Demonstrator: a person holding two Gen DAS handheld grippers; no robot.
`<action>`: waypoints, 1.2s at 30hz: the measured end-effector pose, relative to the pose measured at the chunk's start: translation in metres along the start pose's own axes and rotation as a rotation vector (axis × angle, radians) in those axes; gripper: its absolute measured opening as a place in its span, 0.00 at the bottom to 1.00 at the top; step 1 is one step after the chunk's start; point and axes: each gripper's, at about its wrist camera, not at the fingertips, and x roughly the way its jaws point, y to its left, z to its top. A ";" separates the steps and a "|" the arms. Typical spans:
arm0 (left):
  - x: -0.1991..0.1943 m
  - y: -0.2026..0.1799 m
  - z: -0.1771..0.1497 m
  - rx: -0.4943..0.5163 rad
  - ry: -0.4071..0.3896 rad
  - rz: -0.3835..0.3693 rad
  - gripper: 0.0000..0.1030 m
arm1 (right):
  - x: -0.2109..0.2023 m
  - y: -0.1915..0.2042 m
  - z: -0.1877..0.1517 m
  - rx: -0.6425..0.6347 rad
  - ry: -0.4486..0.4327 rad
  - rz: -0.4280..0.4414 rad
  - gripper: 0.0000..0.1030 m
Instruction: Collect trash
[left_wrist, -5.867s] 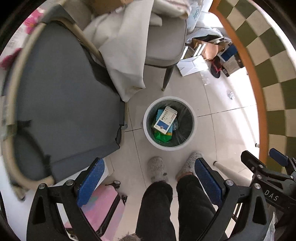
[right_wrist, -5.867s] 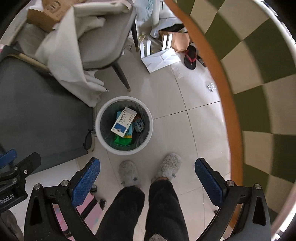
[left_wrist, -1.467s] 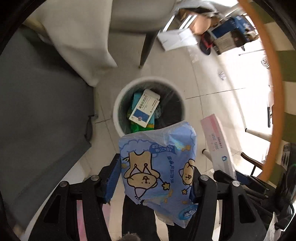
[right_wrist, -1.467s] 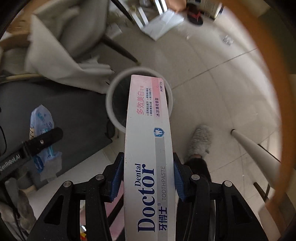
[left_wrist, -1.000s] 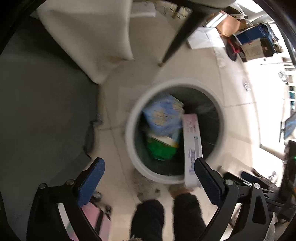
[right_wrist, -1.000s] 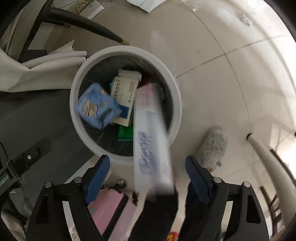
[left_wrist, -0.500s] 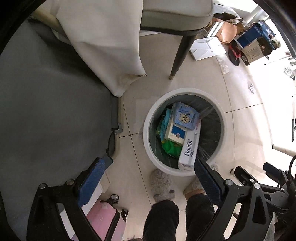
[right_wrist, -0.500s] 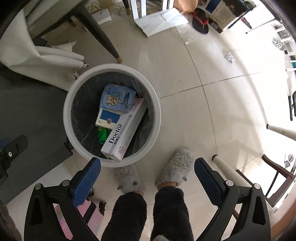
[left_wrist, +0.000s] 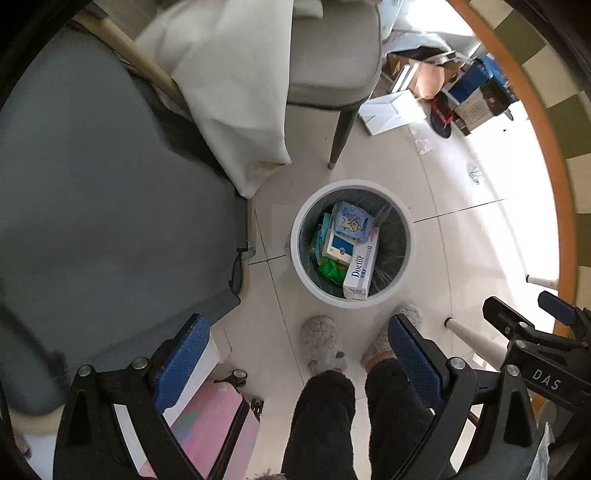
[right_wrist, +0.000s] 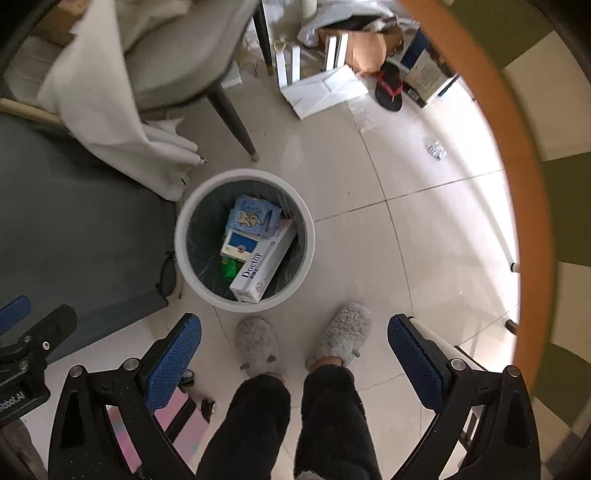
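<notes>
Left claw (left_wrist: 295, 354) and right claw (right_wrist: 295, 354) both gape wide, holding nothing. Toothpaste box (right_wrist: 264, 267) and blue packet (right_wrist: 253, 218) lie inside bin (right_wrist: 184, 218), frame centre.

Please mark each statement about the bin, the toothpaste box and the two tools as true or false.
1. The toothpaste box lies inside the white bin. True.
2. The left tool is shut on a blue packet. False: it is open and holds nothing; the blue packet is in the bin.
3. The right tool is open and empty. True.
4. The bin lies tipped on its side. False: it stands upright on the floor tiles.
5. Two grey slippers stand near the bin. True.
</notes>
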 end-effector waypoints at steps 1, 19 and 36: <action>-0.010 0.000 -0.003 0.000 -0.007 0.000 0.96 | -0.014 0.000 -0.003 -0.002 -0.007 0.006 0.99; -0.211 0.001 -0.066 0.031 -0.151 0.035 0.96 | -0.248 0.007 -0.078 0.027 -0.145 0.153 0.99; -0.301 -0.205 -0.009 0.310 -0.372 0.108 0.99 | -0.333 -0.238 -0.074 0.332 -0.217 0.052 0.99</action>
